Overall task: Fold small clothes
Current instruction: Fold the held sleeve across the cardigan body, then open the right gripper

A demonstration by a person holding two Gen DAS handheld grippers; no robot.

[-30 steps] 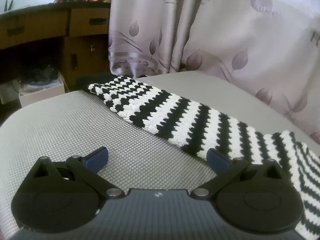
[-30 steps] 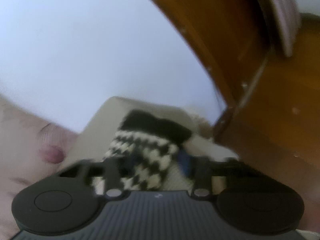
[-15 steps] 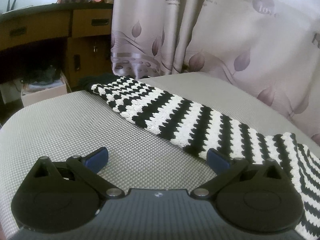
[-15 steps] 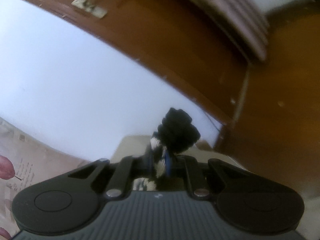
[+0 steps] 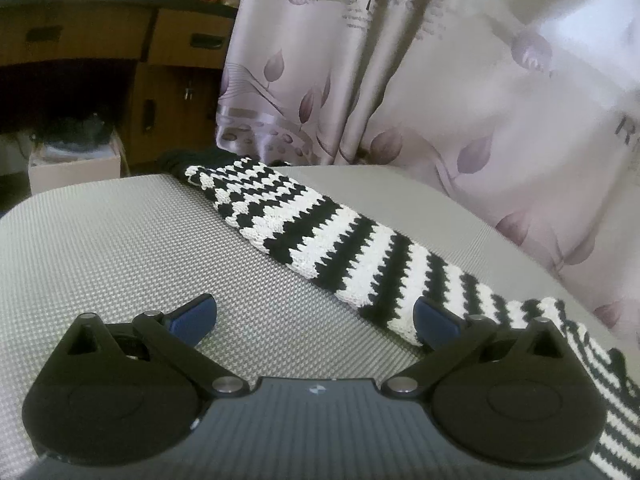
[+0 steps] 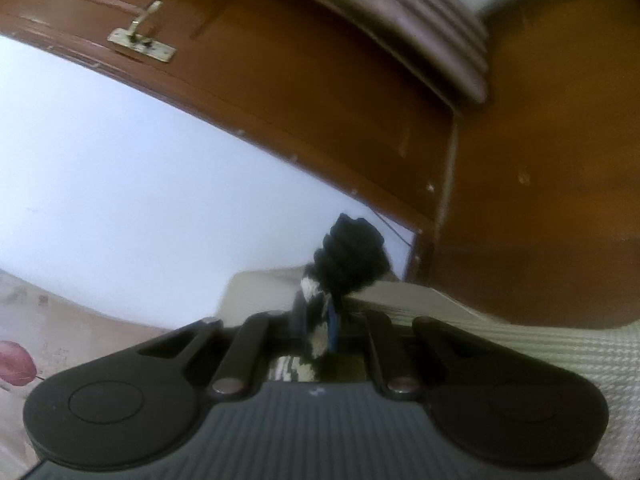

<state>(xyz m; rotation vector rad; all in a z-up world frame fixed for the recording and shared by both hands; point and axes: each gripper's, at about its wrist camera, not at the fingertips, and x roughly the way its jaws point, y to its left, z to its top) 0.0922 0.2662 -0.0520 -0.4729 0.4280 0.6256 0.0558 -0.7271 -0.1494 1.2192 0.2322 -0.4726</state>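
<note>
Left hand-held gripper (image 5: 314, 318), black plastic with ribbed grey body and blue pads, stands with its jaws spread wide and nothing between them; it hovers low over the grey woven-mesh cushioned surface (image 5: 120, 256), whose coarse weave shows plainly; its right blue fingertip (image 5: 434, 320) lies just at the near edge of the black-and-white striped knitted garment (image 5: 328, 240). That knit is long and narrow, with zigzag-edged bands, laid flat and running diagonally from the far left edge of the surface towards the near right; the mesh to its left is bare, and the surface curves away at its rounded far edge; beyond it hangs a glossy mauve curtain printed with leaves (image 5: 400, 80), folds falling vertically, with a partial letter "R" readable at the right margin; to the far left stands a brown wooden desk with drawers (image 5: 120, 40), and a white box (image 5: 76, 164) below it.

Right hand-held gripper (image 6: 320, 320), of the same make, is pinched narrow on one bunched end of the garment (image 6: 352, 252), the dark end sticking up past the pads; behind are a pale wall (image 6: 140, 180) and a brown wooden door with a metal latch (image 6: 280, 80); this view is blurred.
</note>
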